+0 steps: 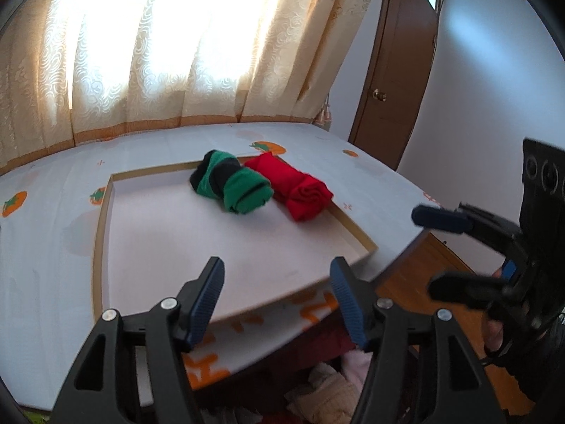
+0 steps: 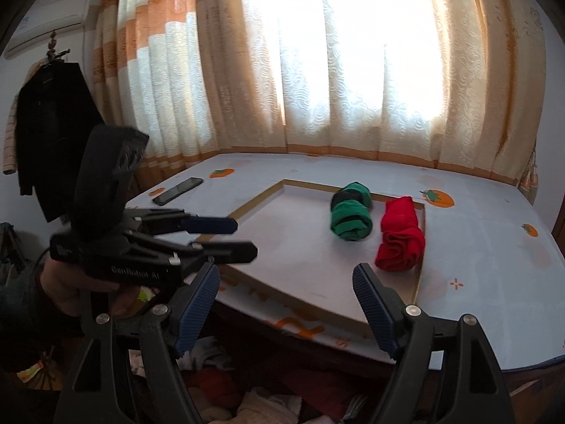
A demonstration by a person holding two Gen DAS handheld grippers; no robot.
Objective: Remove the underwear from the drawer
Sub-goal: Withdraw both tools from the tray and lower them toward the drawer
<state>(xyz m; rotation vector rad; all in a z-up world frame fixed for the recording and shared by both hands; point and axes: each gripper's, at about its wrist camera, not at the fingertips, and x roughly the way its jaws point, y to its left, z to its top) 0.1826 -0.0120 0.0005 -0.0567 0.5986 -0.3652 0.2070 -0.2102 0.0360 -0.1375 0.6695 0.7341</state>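
I held my left hand-held gripper (image 1: pixel 277 291) and my right hand-held gripper (image 2: pixel 286 300) with their ribbed blue pads parted and nothing between them. Two rolled underwear bundles lay side by side in a shallow wood-rimmed tray (image 1: pixel 106 219) on the glossy fruit-printed tabletop (image 1: pixel 46 247): the green-and-black roll (image 1: pixel 231 185) and the soft red roll (image 1: pixel 295 185). Crumpled cloth filled the open drawer (image 2: pixel 247 399) below the tabletop's edge.

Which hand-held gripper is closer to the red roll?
Right. The right hand-held gripper sits just short of the red roll, almost in line with it. The left hand-held gripper hovers further off, over the tray's far side.
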